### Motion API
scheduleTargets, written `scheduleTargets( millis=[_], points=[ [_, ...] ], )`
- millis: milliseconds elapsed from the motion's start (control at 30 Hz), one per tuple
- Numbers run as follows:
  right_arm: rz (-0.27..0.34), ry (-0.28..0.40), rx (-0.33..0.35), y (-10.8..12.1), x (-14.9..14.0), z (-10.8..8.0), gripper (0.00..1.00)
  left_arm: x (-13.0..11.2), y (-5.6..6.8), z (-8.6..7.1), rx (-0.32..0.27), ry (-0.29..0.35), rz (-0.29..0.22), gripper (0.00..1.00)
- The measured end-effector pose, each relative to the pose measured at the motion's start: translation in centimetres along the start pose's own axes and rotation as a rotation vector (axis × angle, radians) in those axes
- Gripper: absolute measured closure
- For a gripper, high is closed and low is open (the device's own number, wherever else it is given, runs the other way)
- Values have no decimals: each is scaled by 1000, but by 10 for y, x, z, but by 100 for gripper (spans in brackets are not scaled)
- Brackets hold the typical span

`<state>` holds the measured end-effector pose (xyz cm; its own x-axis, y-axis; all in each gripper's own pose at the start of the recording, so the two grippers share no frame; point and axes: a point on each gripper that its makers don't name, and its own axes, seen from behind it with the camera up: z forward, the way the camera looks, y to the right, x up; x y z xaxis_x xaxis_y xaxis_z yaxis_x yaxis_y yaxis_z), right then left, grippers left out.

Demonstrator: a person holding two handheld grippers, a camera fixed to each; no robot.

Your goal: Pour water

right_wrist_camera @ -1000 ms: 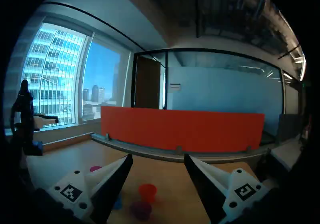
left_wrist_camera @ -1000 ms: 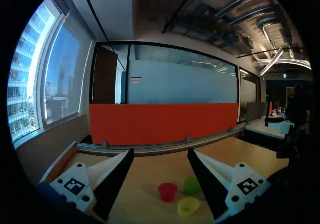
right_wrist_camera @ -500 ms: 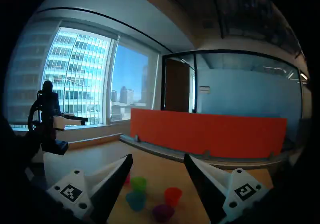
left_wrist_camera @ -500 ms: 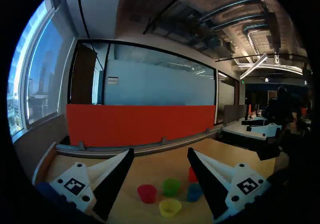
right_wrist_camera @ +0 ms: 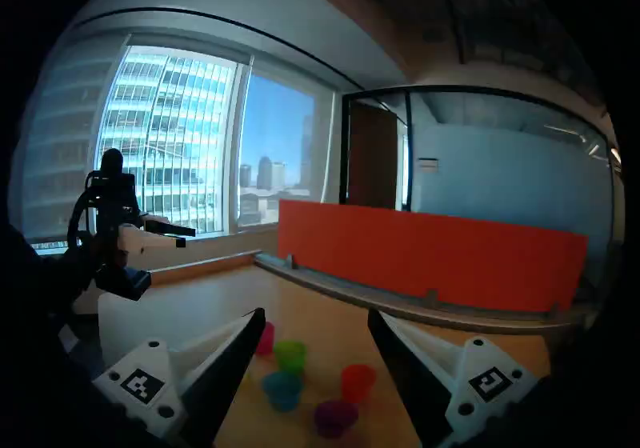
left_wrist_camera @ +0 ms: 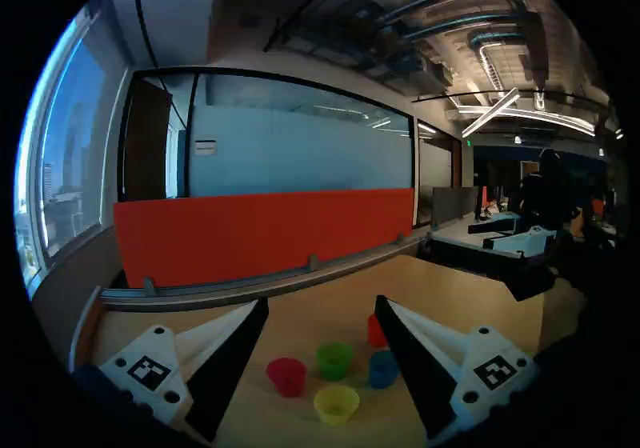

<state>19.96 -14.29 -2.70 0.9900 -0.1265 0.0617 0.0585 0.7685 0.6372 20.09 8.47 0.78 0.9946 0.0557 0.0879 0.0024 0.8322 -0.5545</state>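
Several small plastic cups stand close together on the wooden table. The left gripper view has a red cup, a green cup, a yellow cup, a blue cup and an orange cup. My left gripper hangs open above them, holding nothing. In the right gripper view lie a green cup, blue cup, orange cup, purple cup and pink cup. My right gripper is open and empty over them. The left gripper appears at far left.
An orange divider panel with a metal rail runs along the table's far edge. Tall windows line one side. The right gripper and a dark sleeve sit at the right of the left gripper view. More desks lie beyond.
Both views have swung sideways. More cups have come into sight between each gripper's fingers, and the cups have shifted left in the left gripper view. Both grippers stay open.
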Motion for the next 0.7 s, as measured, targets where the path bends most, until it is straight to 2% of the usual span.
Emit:
scheduleTargets(
  millis=[100, 200, 467, 700],
  points=[
    [-16, -30, 21, -3, -6, 1, 1, -6, 5, 3, -28, -30, 21, 1],
    [-30, -56, 45, -8, -9, 1, 1, -12, 5, 7, -41, -59, 35, 1],
    [-52, -102, 94, -18, -15, 4, 1, -25, 3, 15, -75, -121, 39, 1],
    [-56, -137, 119, -22, -28, 10, 1, -37, 6, 23, -98, -169, 85, 1]
  ],
)
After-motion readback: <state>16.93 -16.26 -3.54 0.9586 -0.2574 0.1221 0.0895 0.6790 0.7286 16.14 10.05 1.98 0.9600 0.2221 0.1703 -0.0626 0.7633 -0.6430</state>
